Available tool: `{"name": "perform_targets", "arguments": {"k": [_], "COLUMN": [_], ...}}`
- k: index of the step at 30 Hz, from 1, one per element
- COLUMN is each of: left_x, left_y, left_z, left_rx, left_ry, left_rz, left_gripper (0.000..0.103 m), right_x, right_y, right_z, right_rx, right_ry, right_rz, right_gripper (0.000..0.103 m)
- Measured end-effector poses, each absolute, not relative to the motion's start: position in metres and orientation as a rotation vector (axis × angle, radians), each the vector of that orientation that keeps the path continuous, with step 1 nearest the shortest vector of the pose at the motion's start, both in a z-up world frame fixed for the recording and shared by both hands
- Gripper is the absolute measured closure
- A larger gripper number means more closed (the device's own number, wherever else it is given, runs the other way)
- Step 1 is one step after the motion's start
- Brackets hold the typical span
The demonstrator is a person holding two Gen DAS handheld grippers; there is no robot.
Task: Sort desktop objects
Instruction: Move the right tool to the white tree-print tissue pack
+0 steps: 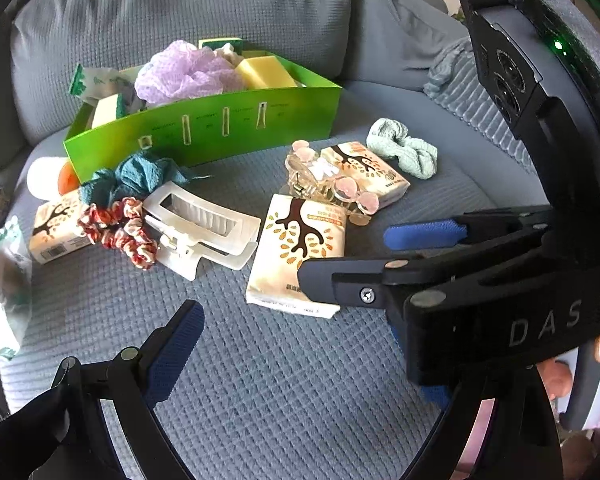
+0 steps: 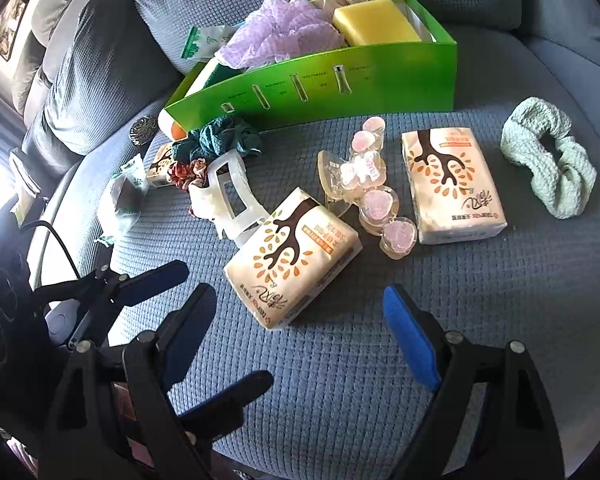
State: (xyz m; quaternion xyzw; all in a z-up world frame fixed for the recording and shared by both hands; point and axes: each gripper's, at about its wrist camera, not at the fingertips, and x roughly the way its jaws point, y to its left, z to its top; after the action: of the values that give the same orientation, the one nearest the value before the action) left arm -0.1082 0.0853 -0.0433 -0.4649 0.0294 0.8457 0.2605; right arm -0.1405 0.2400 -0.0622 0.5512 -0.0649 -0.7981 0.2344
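Left wrist view: the left gripper [image 1: 296, 344] hangs over a bare stretch of the grey-blue seat cushion [image 1: 284, 392] with its jaws spread wide and nothing between them; its blue pads [image 1: 176, 344] touch nothing. The right gripper [image 1: 364, 256] reaches in from the right edge, jaws also wide apart and empty, its lower finger passing in front of the nearest tissue pack [image 1: 296, 248]. White letters "DAS" show on its black body. Toward the cushion's back edge stands the green box [image 1: 204, 128], holding a purple mesh puff [image 1: 184, 72] and a yellow sponge [image 1: 264, 72]. In front of the box lie a teal scrunchie [image 1: 136, 178], a red patterned scrunchie [image 1: 120, 232], a white claw clip [image 1: 204, 228], a clear clip with pink discs [image 1: 328, 184], a second tissue pack [image 1: 368, 172] and, nearer the right edge, a mint scrunchie [image 1: 404, 148]. A third tissue pack [image 1: 56, 228] sits near the left edge.

Right wrist view: the right gripper [image 2: 300, 320] hovers with jaws wide and empty, just short of the nearest tissue pack [image 2: 292, 256], which lies mid-cushion. The left gripper [image 2: 220, 328] shows at lower left, jaws parted, holding nothing. The packs bear a brown tree design; their print is too small to read. One piece on the clear clip [image 2: 368, 196] seems to read "FRIEND".
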Motion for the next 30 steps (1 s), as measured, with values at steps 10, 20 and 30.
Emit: {"name": "perform_targets", "arguments": {"k": [10,20,30], "left_x": [-0.122,-0.126,-0.13], "left_y": [0.087,0.091,0.09], "left_z": [-0.054,-0.061,-0.064], "left_rx": [-1.29,-1.287,-1.271], "left_ry": [0.052,0.064,0.018], "left_rz": [2.281,2.27,2.261], "left_gripper": [0.009,0.009,0.009], "right_x": [-0.153,-0.158,-0.157], "right_y": [0.237,0.232,0.227], "right_z": [-0.074,-0.075,-0.076], "right_rx": [1.536,1.523,1.497], "right_ry": [-0.203,-0.179,-0.12], "right_rz": [-2.18,-2.189,-2.225], "right_gripper": [0.017,0.016,0.024]}}
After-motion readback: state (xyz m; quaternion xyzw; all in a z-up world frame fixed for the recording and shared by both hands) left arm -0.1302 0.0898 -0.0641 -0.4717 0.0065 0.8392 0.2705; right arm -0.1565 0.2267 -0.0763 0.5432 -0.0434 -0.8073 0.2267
